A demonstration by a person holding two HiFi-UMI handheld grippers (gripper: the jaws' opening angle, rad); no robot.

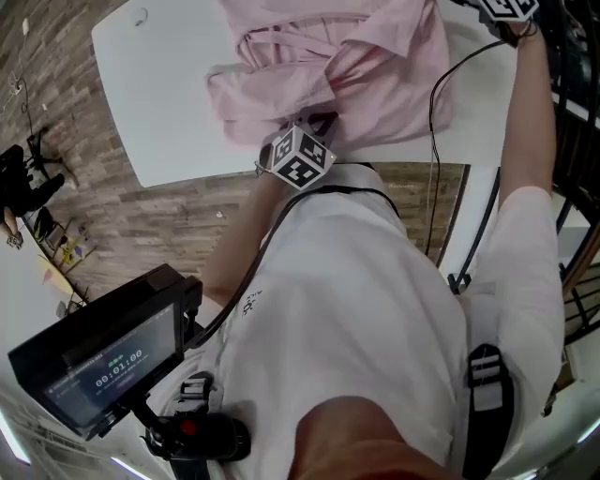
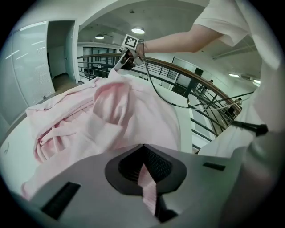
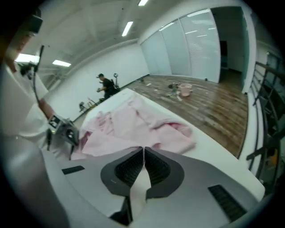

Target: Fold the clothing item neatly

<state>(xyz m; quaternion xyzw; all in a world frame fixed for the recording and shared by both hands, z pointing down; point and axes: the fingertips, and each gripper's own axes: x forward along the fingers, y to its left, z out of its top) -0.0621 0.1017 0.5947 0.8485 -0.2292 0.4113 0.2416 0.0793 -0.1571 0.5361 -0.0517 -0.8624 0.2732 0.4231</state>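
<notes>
A crumpled pink shirt [image 1: 356,56] lies on the white table [image 1: 159,94]. My left gripper [image 1: 314,127] sits at the shirt's near edge, its marker cube just over the table's rim. In the left gripper view that gripper [image 2: 141,156] is shut, with a strip of pink fabric [image 2: 147,187] pinched between its jaws. My right gripper [image 1: 503,9] is at the table's far right, almost out of the head view. In its own view the right gripper [image 3: 143,153] is shut on a pale fold of the shirt [image 3: 133,124]. Each gripper shows in the other's view: the right one [image 2: 127,55], the left one [image 3: 64,133].
A black cable [image 1: 436,122] runs across the table's right side. Wooden floor [image 1: 159,225] surrounds the table, and a metal railing [image 2: 200,111] stands beyond it. A screen device [image 1: 103,361] hangs at my lower left. A person [image 3: 103,84] stands far off by the wall.
</notes>
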